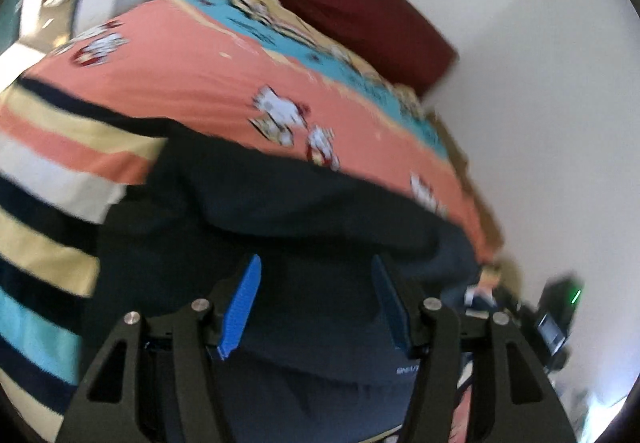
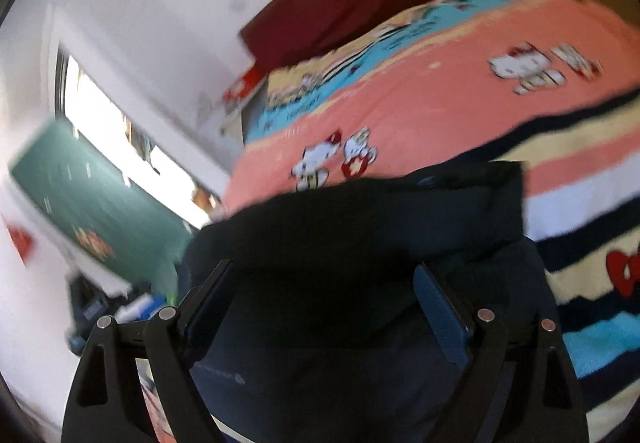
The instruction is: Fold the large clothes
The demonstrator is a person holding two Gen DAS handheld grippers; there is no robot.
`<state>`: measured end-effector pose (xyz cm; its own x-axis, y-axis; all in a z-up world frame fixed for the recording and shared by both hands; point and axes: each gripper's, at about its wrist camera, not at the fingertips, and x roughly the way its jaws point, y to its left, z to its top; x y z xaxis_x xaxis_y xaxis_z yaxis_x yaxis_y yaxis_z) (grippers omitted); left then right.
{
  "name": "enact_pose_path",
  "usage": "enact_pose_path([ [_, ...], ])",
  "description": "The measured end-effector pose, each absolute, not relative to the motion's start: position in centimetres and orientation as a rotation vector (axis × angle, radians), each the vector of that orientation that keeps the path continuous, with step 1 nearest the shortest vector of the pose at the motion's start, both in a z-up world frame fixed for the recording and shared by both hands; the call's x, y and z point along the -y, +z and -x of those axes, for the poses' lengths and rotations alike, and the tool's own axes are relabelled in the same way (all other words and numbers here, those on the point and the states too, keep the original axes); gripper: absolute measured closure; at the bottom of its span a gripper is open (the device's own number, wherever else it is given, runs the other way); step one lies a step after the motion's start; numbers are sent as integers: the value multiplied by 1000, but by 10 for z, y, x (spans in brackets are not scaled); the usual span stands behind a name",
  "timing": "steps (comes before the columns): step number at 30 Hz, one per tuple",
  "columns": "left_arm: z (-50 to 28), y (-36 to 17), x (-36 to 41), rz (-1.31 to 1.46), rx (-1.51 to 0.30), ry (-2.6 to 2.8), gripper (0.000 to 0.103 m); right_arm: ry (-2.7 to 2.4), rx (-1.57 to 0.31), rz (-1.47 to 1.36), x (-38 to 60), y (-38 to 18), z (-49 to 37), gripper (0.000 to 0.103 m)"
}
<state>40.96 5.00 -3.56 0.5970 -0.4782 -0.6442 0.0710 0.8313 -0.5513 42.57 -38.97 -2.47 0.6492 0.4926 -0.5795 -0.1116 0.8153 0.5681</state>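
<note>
A dark navy garment [image 1: 304,211] lies folded on a bed with a pink, striped cartoon-print cover [image 1: 200,83]. In the left wrist view my left gripper [image 1: 316,271] is open just above the garment, its blue fingers [image 1: 240,307] spread apart with nothing between them. The right wrist view shows the same garment [image 2: 360,227] on the cover [image 2: 440,107]. My right gripper [image 2: 324,275] is open over it, with the jaws wide apart and empty. Both views are motion-blurred.
A dark red headboard [image 1: 352,3] stands against the white wall at the far end of the bed. A window [image 2: 120,139] and a green board [image 2: 80,195] are beside the bed. Clutter lies on the floor [image 2: 132,307].
</note>
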Motion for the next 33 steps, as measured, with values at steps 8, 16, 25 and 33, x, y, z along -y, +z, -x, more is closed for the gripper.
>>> enact_pose_path([
  [8, -472, -56, 31, 185, -950, -308, 46, 353, -882, -195, 314, -44, -465, 12],
  [16, -538, -111, 50, 81, -1041, -220, 44, 256, -997, -125, 320, -88, -529, 10],
  [25, -576, -140, 49, 80, -1063, -202, 44, 208, -1049, -120, 319, -117, -560, 7],
  [33, -586, -149, 55, 52, -1055, -182, 44, 206, -1059, -153, 321, -132, -573, 6],
])
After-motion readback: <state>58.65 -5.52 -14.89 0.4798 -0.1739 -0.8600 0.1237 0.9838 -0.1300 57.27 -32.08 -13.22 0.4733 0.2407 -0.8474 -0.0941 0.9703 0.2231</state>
